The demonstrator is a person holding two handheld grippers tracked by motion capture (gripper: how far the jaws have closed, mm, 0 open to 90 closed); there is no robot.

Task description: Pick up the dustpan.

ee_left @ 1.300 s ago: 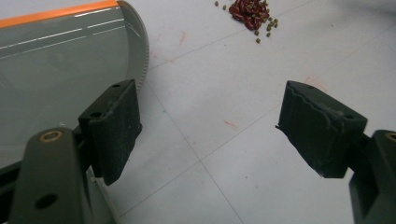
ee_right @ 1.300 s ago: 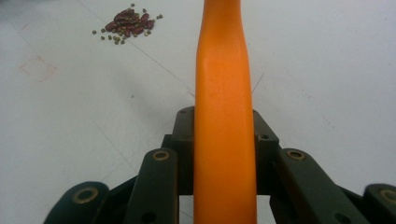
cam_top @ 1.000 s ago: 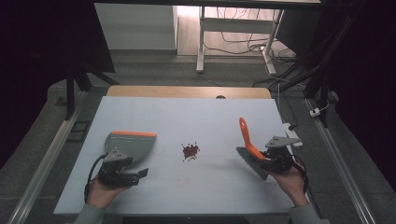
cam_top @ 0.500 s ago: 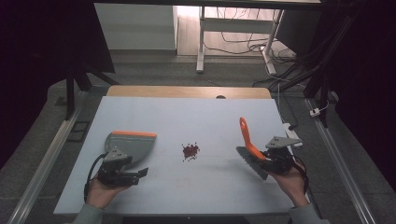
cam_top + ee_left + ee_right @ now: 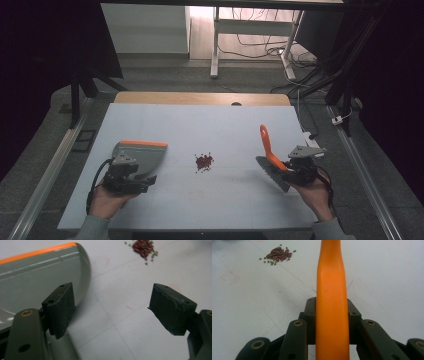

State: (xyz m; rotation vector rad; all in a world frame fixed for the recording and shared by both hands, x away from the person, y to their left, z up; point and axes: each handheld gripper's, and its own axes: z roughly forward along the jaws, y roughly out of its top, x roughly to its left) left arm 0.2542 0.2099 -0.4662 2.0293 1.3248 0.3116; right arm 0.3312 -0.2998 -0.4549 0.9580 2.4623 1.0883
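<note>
Here, the right gripper clamps the orange handle of a brush near the bench's right edge. The left gripper, jaws wide and empty, sits beside the grey dustpan near the left edge. A beans pile lies mid-bench.

high view overhead, tool views close (shared beans)

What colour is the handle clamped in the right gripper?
Bright orange: the smooth plastic brush handle, best seen in the right gripper view.
</note>
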